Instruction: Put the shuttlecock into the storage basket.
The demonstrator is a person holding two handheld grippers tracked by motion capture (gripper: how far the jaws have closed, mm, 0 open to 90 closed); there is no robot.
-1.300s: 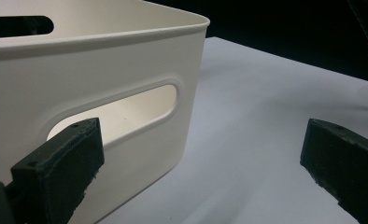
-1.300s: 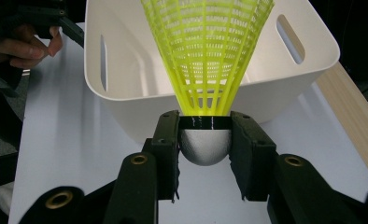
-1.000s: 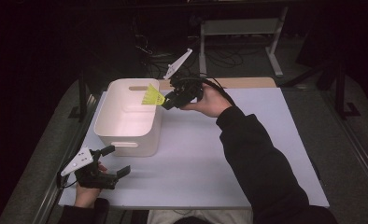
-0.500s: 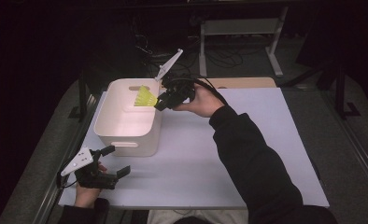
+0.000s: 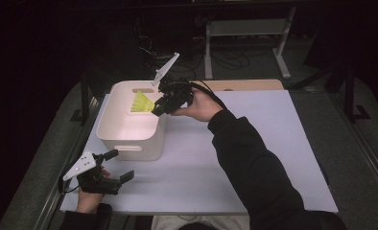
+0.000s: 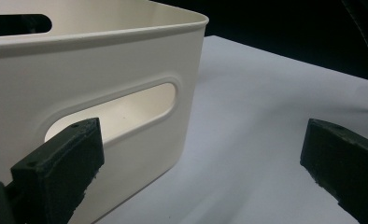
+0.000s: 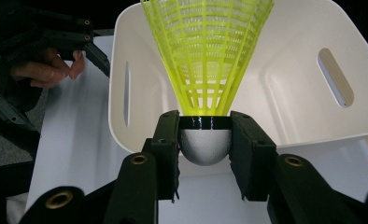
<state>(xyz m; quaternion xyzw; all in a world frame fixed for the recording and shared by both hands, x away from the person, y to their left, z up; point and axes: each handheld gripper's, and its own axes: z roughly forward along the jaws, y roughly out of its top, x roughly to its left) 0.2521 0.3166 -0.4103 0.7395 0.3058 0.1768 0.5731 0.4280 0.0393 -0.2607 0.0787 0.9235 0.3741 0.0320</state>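
Observation:
My right gripper (image 5: 159, 106) (image 7: 205, 144) is shut on a yellow shuttlecock (image 5: 142, 102) (image 7: 205, 60), its pads pinching the white cork head (image 7: 205, 147). The yellow skirt reaches out over the right rim of the white plastic bin (image 5: 129, 127) (image 7: 285, 93), above its inside. Near the table's front left edge, my left gripper (image 5: 114, 165) (image 6: 196, 163) stands open with nothing between its jaws. In the left gripper view it faces the bin's (image 6: 102, 93) near wall and handle slot (image 6: 121, 109) at close range.
The bin sits on a white table top (image 5: 254, 143) with bare room to its right. A wooden board (image 5: 249, 85) lies at the table's far edge. A metal stand (image 5: 247, 28) and cables are on the dark floor beyond.
My right gripper has carried the shuttlecock leftward, from beside the bin's right rim to over the bin's inside. The left gripper has stayed put.

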